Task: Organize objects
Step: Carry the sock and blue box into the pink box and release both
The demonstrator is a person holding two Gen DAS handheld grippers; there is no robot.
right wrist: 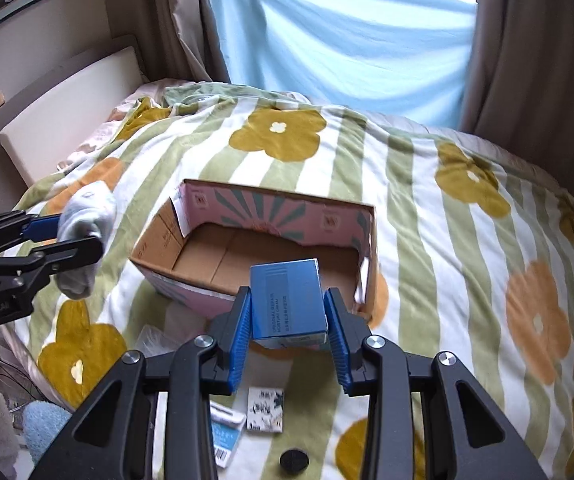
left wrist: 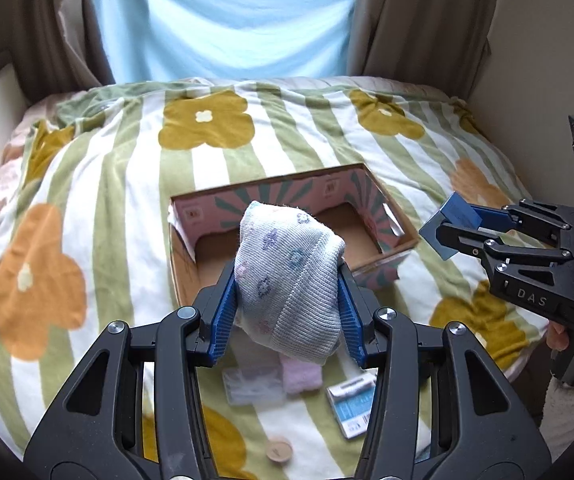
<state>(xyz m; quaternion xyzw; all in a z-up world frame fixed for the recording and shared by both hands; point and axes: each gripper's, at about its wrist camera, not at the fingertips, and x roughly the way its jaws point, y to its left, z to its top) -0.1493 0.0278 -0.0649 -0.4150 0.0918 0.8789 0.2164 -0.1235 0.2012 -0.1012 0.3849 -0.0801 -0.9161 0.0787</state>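
An open cardboard box [left wrist: 391, 216] [right wrist: 159, 248] with a pink patterned lining sits on the bed; its inside looks bare. My left gripper [left wrist: 287, 300] is shut on a rolled pale blue sock [left wrist: 287, 280] and holds it above the box's near edge; the gripper and sock [right wrist: 83, 216] also show at the left of the right wrist view. My right gripper [right wrist: 289, 316] is shut on a small blue carton [right wrist: 287, 300], held just in front of the box; this gripper and its carton [left wrist: 453, 220] appear right of the box in the left wrist view.
A striped flower blanket [left wrist: 107, 184] covers the bed. On it near me lie a clear packet [left wrist: 253, 384], a pink cloth [left wrist: 301, 376], a blue-white packet [left wrist: 351, 404] [right wrist: 227, 436], a round wooden disc [left wrist: 279, 450], a small patterned pack [right wrist: 265, 408] and a black disc [right wrist: 294, 460]. Curtains hang behind.
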